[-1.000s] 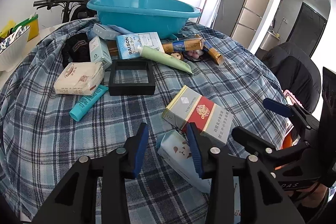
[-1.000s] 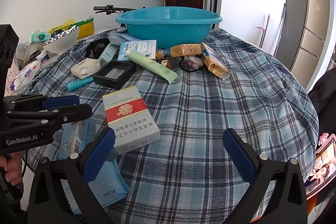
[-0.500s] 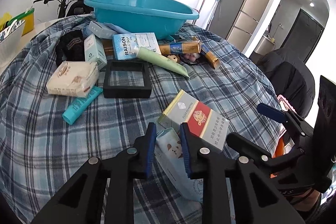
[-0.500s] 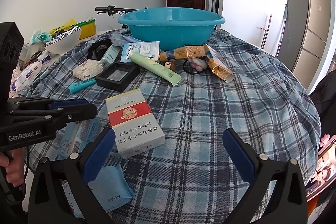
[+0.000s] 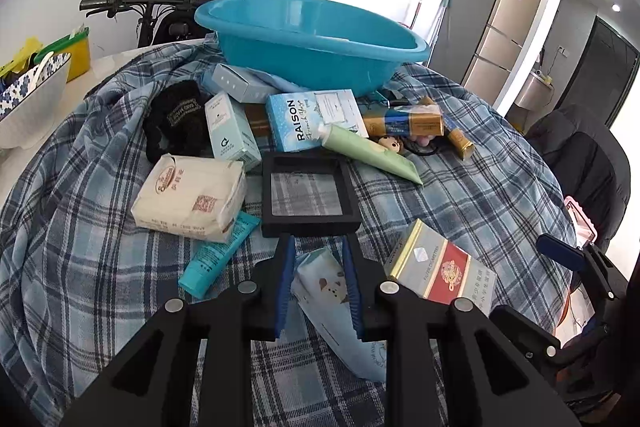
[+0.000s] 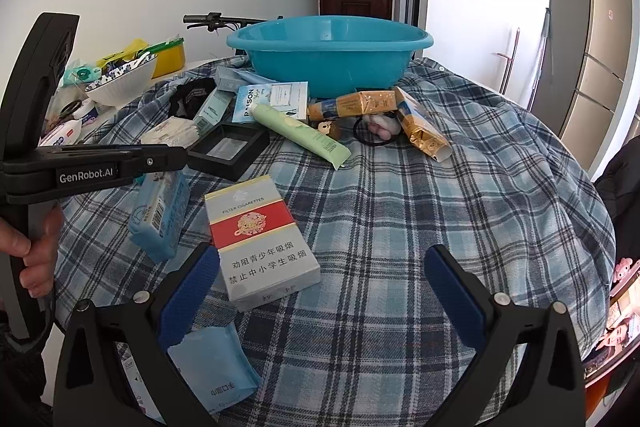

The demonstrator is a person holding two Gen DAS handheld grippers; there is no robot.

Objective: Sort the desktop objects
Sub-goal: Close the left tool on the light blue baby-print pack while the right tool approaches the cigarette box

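My left gripper [image 5: 317,243] is shut on a light-blue tissue pack with a dog picture [image 5: 324,283]; its jaws are opening slightly, with the pack still pinched between the pads. In the right wrist view the pack [image 6: 160,211] hangs tilted from the left gripper [image 6: 182,157], clear of the plaid cloth. My right gripper [image 6: 322,255] stands wide open low over the near end of a red-and-silver cigarette carton [image 6: 260,239], holding nothing. A turquoise basin [image 5: 312,43] sits at the far side of the table.
Between the basin and me lie a black frame box [image 5: 308,195], a green tube [image 5: 368,151], a teal tube [image 5: 216,259], a white soft pack [image 5: 188,195], a RAISON box [image 5: 304,123] and gold packets [image 6: 420,127]. A blue pouch [image 6: 212,367] lies at the near edge. A bowl [image 6: 124,83] stands left.
The left gripper closed on the dog-print tissue pack, moved forward toward the black frame box and raised the pack off the cloth. The right gripper has stayed where it was.
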